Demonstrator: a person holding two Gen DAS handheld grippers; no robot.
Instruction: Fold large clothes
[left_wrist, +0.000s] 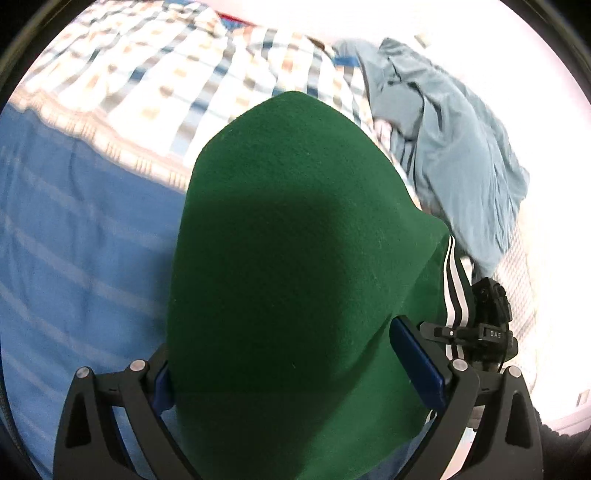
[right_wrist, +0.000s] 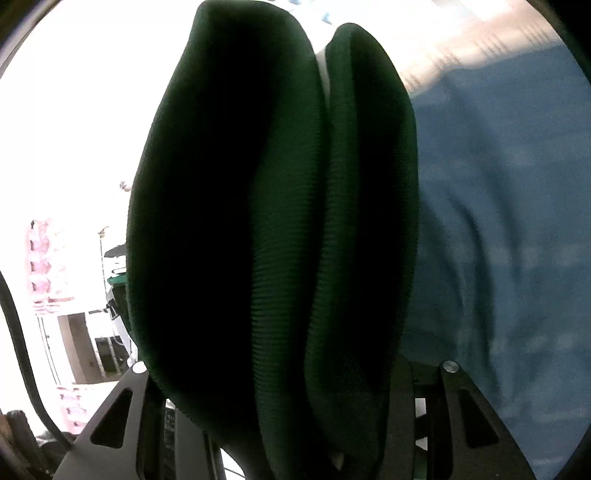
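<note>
Both jaws clamp the dark green fleece garment (left_wrist: 288, 258): left gripper (left_wrist: 299, 369) and right gripper (right_wrist: 280, 387) lift it w/ folds bunched, prob. to spread it over the blue striped bedsheet (left_wrist: 74, 240); pale blue crumpled garment (left_wrist: 443, 140) beyond.

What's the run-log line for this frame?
garment: green jacket | left tongs: shut on jacket | right tongs: shut on ribbed fold | surface: blue bedsheet
</note>
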